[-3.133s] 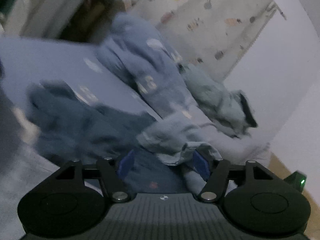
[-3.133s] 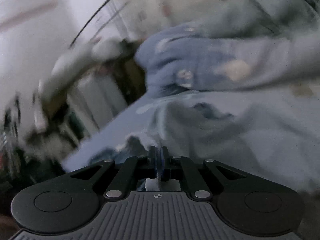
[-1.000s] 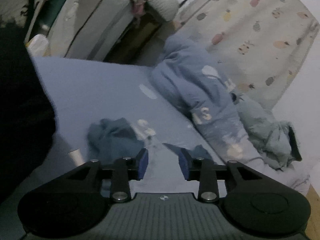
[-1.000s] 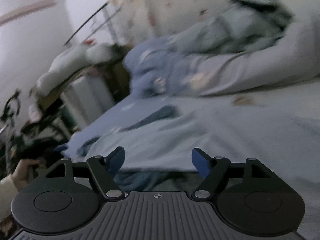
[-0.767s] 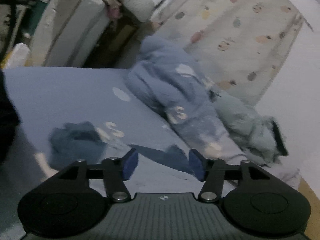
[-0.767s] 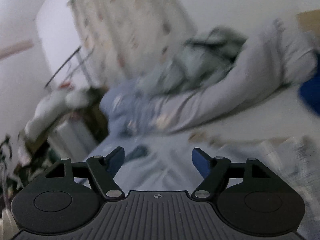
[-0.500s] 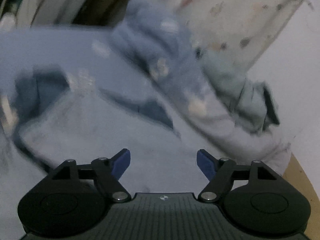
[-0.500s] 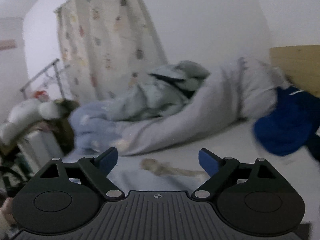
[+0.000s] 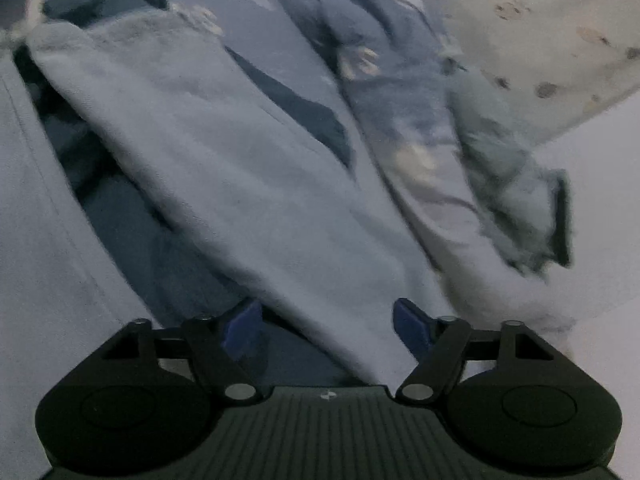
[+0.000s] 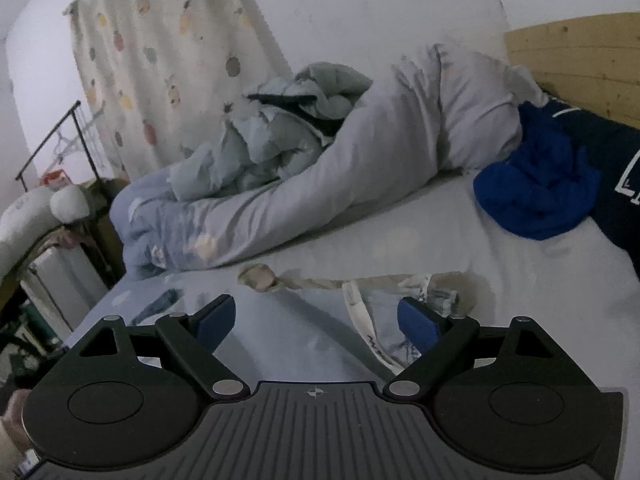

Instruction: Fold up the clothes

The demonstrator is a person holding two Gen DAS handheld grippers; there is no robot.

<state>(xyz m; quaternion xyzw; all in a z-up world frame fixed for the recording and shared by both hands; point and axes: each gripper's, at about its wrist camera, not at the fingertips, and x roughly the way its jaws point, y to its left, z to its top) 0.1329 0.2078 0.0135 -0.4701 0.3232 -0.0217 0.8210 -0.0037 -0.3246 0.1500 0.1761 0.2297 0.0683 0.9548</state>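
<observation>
A pale blue fleecy garment (image 9: 224, 152) lies stretched out diagonally on the bed, over a darker blue garment (image 9: 168, 264). Low over its near end hangs my left gripper (image 9: 328, 330). Its jaws are closing, the pale cloth's edge runs between them, and the pads do not press on it. In the right wrist view, my right gripper (image 10: 316, 322) stands open just above the same pale garment (image 10: 380, 308), near its white waistband and beige drawstring (image 10: 260, 276). Nothing is held in either gripper.
A rolled grey duvet (image 10: 360, 160) with a light teal garment (image 10: 280, 128) on it runs along the wall. A bright blue garment (image 10: 536, 192) and a navy one (image 10: 616, 168) lie by the wooden headboard (image 10: 580, 52). A spotted curtain (image 10: 160, 60) and a clothes rack (image 10: 60, 136) stand at the left.
Both grippers have opened and let go of the cloth. The pale garment now lies spread out. My left gripper moved in low over it; the right one swung towards the headboard end.
</observation>
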